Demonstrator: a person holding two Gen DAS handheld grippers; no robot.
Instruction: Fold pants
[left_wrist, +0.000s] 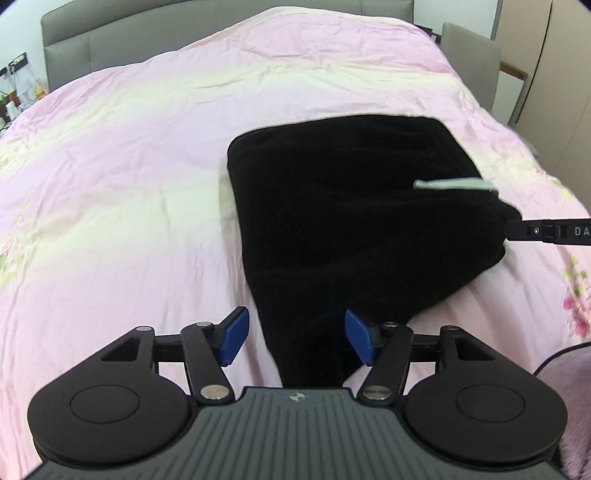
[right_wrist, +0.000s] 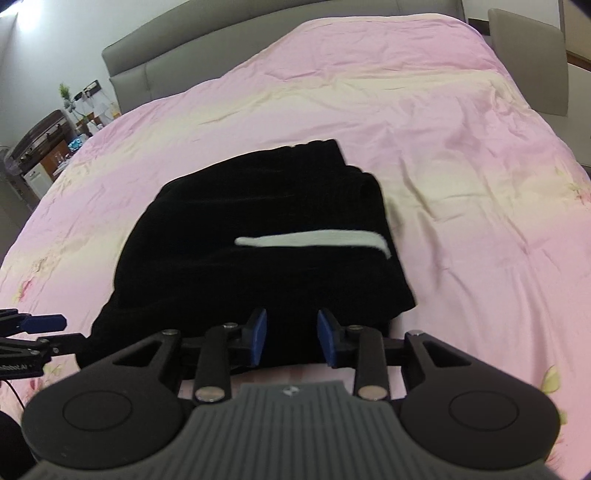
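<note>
Nearest the lens in the left wrist view, the left gripper (left_wrist: 293, 341) with its blue-padded black fingers is hanging with the jaws spread wide, gripping nothing; a narrow tail of the black, soft-piled fabric pants (left_wrist: 343, 221) is running between and beneath the pads, though whether cloth is touching them cannot be told. In the right wrist view the right gripper (right_wrist: 291, 341) is likewise sitting with its jaws parted, more narrowly, and the near edge of the pants (right_wrist: 258, 229) is lying just under and ahead of its tips. Both tools are probably poised low at this near edge so that each can pinch a corner and carry it over for another fold.

Farther out, the pants are lying as a thick, already doubled bundle on the pink floral cotton bedspread (left_wrist: 129, 166), with a white stripe (right_wrist: 314, 239) crossing the upper layer toward the right side. The bundle is looking fairly compact, so the folding seems well along. Beyond it, the grey padded headboard (left_wrist: 184, 33) is closing off the bed.
</note>
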